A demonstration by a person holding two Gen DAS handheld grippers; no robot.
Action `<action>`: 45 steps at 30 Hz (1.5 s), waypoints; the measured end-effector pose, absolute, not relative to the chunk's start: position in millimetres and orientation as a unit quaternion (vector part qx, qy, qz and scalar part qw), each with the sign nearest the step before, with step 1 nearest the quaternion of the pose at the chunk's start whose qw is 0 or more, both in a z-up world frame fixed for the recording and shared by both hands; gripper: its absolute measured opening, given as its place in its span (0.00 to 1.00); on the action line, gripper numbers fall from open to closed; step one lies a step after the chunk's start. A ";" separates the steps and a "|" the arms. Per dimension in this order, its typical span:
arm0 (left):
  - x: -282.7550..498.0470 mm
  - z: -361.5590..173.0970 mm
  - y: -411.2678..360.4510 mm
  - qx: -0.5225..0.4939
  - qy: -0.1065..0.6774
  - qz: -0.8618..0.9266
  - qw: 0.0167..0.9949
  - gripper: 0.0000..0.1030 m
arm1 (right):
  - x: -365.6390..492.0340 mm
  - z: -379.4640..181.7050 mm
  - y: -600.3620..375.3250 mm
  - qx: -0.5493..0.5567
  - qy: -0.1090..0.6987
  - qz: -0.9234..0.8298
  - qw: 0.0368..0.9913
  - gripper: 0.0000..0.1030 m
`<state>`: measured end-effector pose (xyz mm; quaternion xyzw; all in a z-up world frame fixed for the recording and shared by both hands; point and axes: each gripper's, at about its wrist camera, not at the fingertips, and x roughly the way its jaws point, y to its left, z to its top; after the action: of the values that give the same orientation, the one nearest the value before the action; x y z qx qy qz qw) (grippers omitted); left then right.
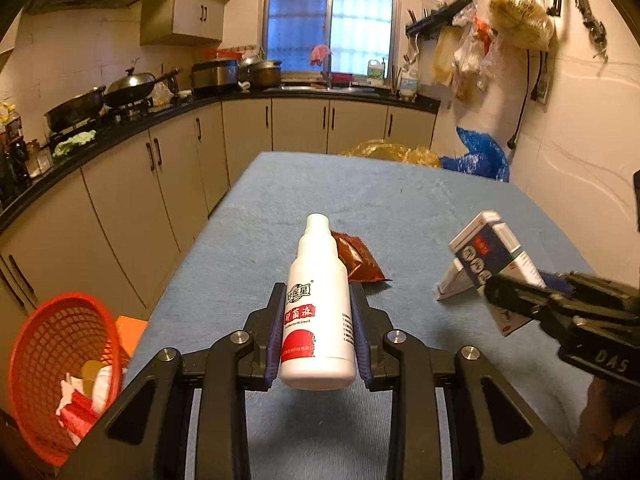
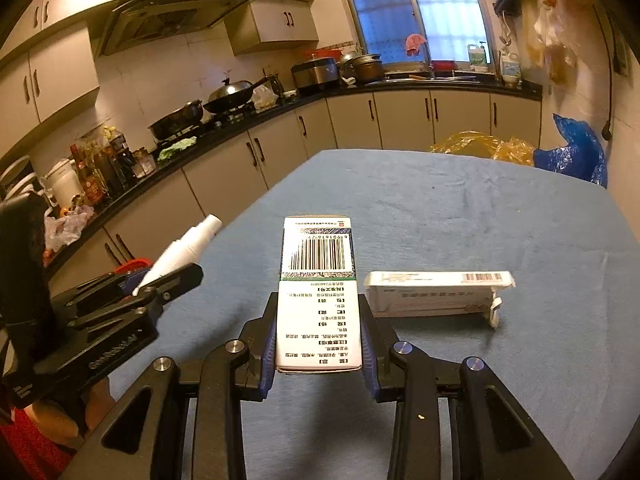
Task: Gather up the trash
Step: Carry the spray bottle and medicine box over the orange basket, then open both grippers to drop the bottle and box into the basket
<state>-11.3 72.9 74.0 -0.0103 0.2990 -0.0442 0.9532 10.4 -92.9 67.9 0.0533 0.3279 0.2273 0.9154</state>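
My left gripper (image 1: 316,344), pinching the white bottle (image 1: 318,308) lengthwise along its fingers, sits nearer the red basket (image 1: 44,360) at lower left.

"DAS" embossed on right gripper (image 1: 490,294) body. Red Chinese label on white bottle (image 1: 320,312), barcodes on held box (image 2: 318,300) and lying box (image 2: 438,292); small print illegible.

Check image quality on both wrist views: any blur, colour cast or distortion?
Left wrist view: warm orange cast, fisheye bends the counter, right gripper and its box motion-blurred, white bottle sharp. Right wrist view: same cast, window blown out bluish, barcode box sharp, left gripper soft.
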 end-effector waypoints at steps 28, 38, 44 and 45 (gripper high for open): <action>-110.8 85.5 299.3 -0.114 0.286 0.111 0.945 0.28 | -10.6 83.4 137.3 -0.015 0.385 0.380 0.841 0.36; -107.0 61.5 322.9 -0.136 0.304 0.122 0.935 0.28 | 8.8 66.5 196.8 -0.015 0.417 0.400 0.816 0.36; -106.3 55.0 331.1 -0.143 0.310 0.125 0.932 0.28 | 21.4 57.3 212.4 -0.013 0.431 0.397 0.810 0.36; -105.6 54.0 331.7 -0.143 0.311 0.124 0.931 0.28 | 23.1 55.6 214.5 -0.013 0.433 0.397 0.809 0.36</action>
<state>-105.6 331.7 54.0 -0.1429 0.3111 0.1238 0.9314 23.1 214.5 55.6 -0.0128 0.4334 0.3966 0.8091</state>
